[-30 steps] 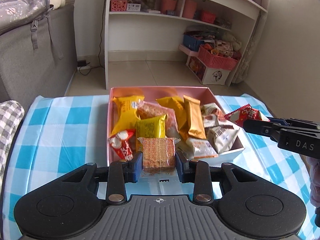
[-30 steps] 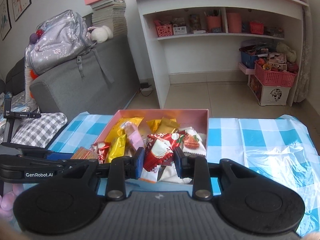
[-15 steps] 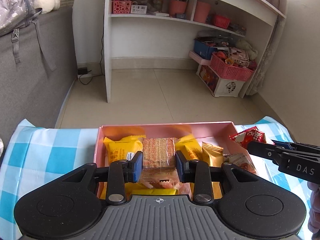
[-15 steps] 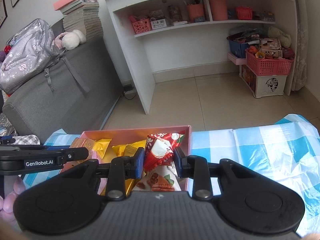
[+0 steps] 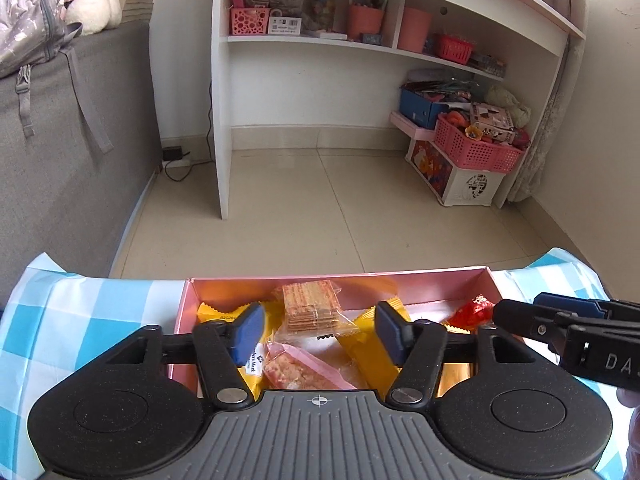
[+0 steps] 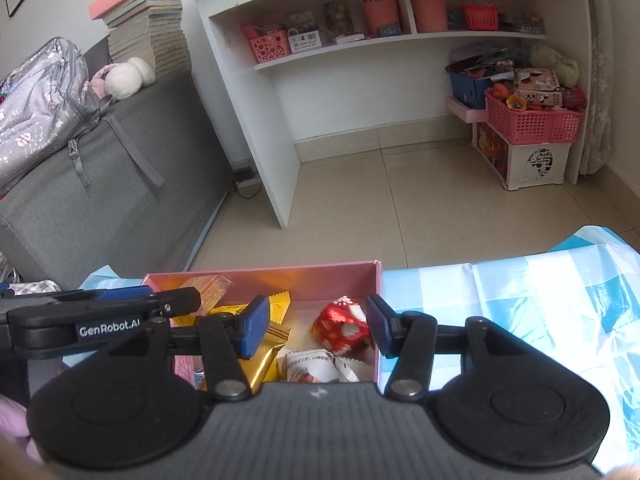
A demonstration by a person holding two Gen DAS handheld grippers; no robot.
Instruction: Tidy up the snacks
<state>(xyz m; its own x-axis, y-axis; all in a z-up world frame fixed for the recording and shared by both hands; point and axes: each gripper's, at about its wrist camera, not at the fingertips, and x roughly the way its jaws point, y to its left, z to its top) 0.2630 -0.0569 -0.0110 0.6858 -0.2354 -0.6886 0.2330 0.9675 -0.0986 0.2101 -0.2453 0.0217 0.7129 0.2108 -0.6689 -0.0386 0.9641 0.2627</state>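
Observation:
A pink box (image 5: 440, 286) (image 6: 304, 280) of wrapped snacks sits on a blue-checked tablecloth (image 5: 92, 312). My left gripper (image 5: 316, 330) hangs over the box with its jaws opening; the brown wafer pack (image 5: 310, 306) lies loose in the box beyond the pads, touched by neither. My right gripper (image 6: 314, 326) is over the box's right end, jaws opening too; the red snack packet (image 6: 340, 326) lies free between the pads on other packets. Yellow packets (image 5: 368, 352) and a pink bar (image 5: 300, 368) fill the box. Each gripper shows in the other's view, the right gripper (image 5: 560, 324) and the left gripper (image 6: 104, 316).
The tablecloth (image 6: 520, 304) stretches right of the box. Beyond the table's far edge lie a tiled floor (image 5: 320, 208), a grey sofa (image 6: 100, 184) with a backpack at left, a white shelf unit (image 5: 360, 40) and pink baskets (image 6: 532, 120) at right.
Both grippers moved forward over the box, then opened. The wafer pack dropped out of the left pads into the box; the red packet fell free of the right pads.

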